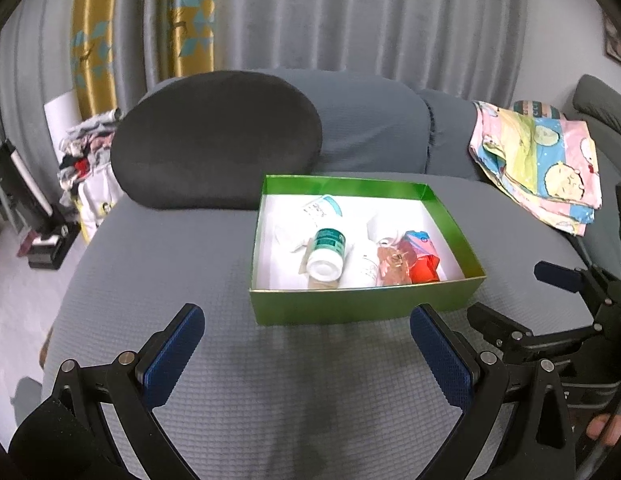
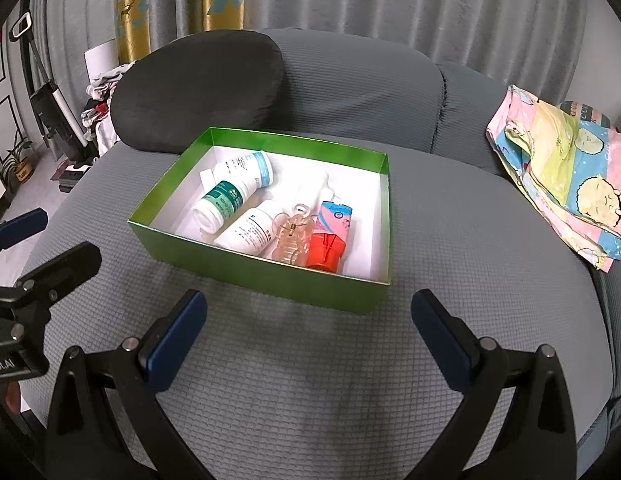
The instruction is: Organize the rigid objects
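A green box (image 1: 350, 300) (image 2: 270, 276) with a white inside sits on the grey sofa seat. Inside lie a green-labelled white bottle (image 1: 326, 250) (image 2: 218, 202), a blue-labelled white bottle (image 1: 322, 209) (image 2: 246, 170), another white bottle (image 2: 246, 234), a clear plastic item (image 1: 394, 266) (image 2: 292, 236) and a red and pink-blue pack (image 1: 422, 254) (image 2: 330, 236). My left gripper (image 1: 306, 336) hovers open just in front of the box with nothing between its fingers. My right gripper (image 2: 308, 320) is also open and empty, near the box's front side.
A dark grey cushion (image 1: 218, 140) (image 2: 198, 92) leans on the sofa back behind the box. A colourful cartoon cloth (image 1: 542, 164) (image 2: 562, 176) lies at the right. Clothes (image 1: 86, 168) and equipment stand on the floor at the left. Grey curtains hang behind.
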### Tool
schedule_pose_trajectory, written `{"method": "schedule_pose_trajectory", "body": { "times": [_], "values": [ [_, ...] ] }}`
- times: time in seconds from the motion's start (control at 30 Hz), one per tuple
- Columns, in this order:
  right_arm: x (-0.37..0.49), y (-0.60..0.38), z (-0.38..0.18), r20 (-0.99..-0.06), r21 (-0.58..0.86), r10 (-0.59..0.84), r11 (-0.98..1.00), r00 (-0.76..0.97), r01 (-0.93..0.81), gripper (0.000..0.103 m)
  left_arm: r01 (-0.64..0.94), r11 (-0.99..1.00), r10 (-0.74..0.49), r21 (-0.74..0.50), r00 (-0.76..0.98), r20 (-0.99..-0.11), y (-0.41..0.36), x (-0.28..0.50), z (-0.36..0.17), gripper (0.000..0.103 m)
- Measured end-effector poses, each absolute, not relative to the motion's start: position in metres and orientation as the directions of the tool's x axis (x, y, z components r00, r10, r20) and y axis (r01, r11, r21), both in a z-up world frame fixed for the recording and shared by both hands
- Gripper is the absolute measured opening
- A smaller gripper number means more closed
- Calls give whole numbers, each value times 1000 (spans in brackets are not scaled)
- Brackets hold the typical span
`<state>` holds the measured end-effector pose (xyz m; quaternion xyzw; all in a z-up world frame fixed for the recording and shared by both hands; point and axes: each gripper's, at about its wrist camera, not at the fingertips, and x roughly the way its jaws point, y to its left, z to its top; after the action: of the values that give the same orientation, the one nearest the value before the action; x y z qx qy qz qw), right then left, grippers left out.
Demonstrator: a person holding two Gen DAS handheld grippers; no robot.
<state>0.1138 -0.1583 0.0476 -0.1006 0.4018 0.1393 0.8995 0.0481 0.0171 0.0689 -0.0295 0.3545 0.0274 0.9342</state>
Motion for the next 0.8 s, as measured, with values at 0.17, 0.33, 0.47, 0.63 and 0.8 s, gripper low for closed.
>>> {"method": "schedule_pose_trajectory", "body": {
  "times": [0.17,0.33,0.47,0.63,0.8],
  "values": [
    [113,-161,48,-750,-68,170,942,639,-330,102,-25,998,51,50,765,-642,12,44,73,102],
    [110,-156,45,-755,-61,181,938,630,-342,102,-30,1000,25,0,819,-574,19,34,80,102],
    [108,-152,46,-753,-67,189,930,630,-360,102,-76,996,86,41,831,-550,19,34,83,102],
    [107,-153,47,-751,-56,199,931,630,-361,102,-69,994,105,86,830,-549,12,34,81,102],
    [107,-154,45,-755,-56,195,932,626,-357,102,-61,985,141,162,825,-547,-2,33,75,102]
  ]
}}
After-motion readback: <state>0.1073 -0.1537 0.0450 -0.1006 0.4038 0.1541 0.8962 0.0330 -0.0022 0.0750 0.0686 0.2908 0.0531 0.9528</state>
